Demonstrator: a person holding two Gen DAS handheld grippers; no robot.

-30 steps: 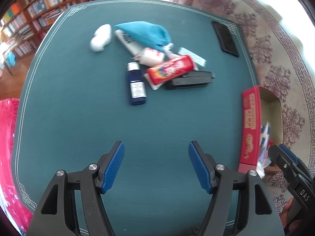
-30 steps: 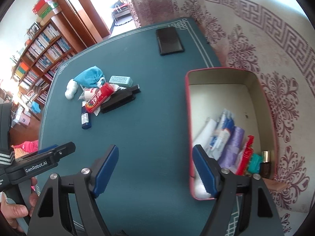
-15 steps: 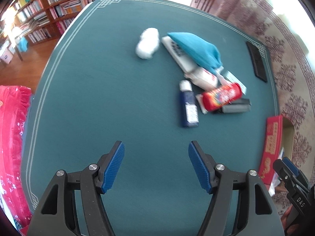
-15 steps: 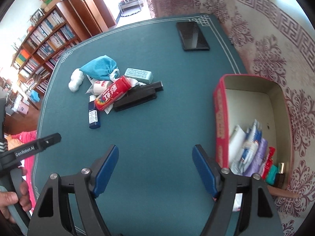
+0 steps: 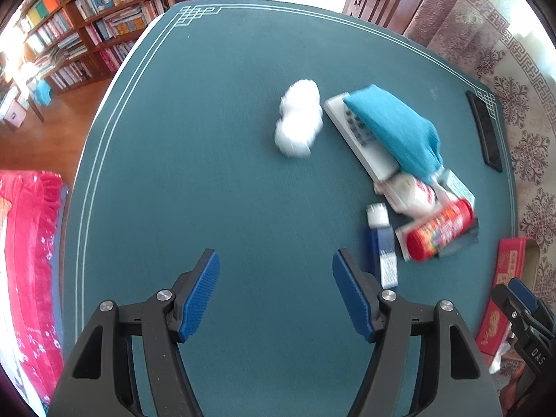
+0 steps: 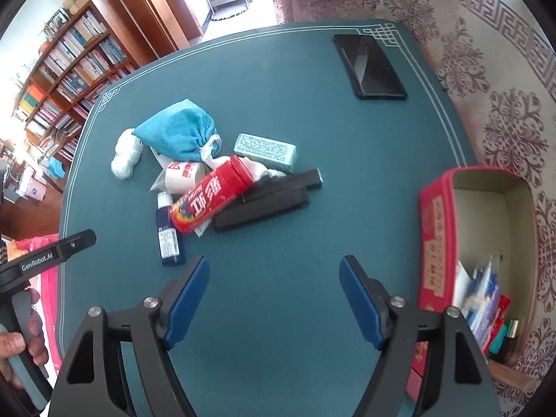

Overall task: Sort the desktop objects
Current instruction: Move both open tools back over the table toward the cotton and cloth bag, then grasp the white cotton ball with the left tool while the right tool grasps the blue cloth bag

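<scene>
The left gripper (image 5: 274, 292) stands with its blue-padded jaws spread wide and nothing between them, only bare green cloth of the table (image 5: 208, 173) beneath. The right gripper (image 6: 274, 295) is likewise spread and empty, hanging over an open patch of the same table.

Just past the left gripper's right finger lies a dark blue bottle (image 5: 382, 243) with a white cap, flat on the cloth. Touching it on the far side is a red tube (image 5: 439, 234) with coloured print, lying on its side across a black stapler-like bar (image 6: 267, 198) (its exact kind is hard to make out). Behind the tube sits a small white jar (image 6: 184, 175) with red lettering, and beside that a pale green box (image 6: 266, 149). A blue cloth pouch (image 5: 396, 128) rests on top of a grey calculator (image 5: 358, 135), covering much of it. A white fluffy lump (image 5: 299, 121) lies just left of the calculator, apart from the heap. A black phone (image 6: 370, 66) lies alone near the far right corner, well apart from the rest.

At the right edge of the table stands a red box (image 6: 436, 236), open at the top, with pens and small items in its near end. A hand (image 6: 21, 344) grips the left tool's handle at the lower left of the right wrist view.
</scene>
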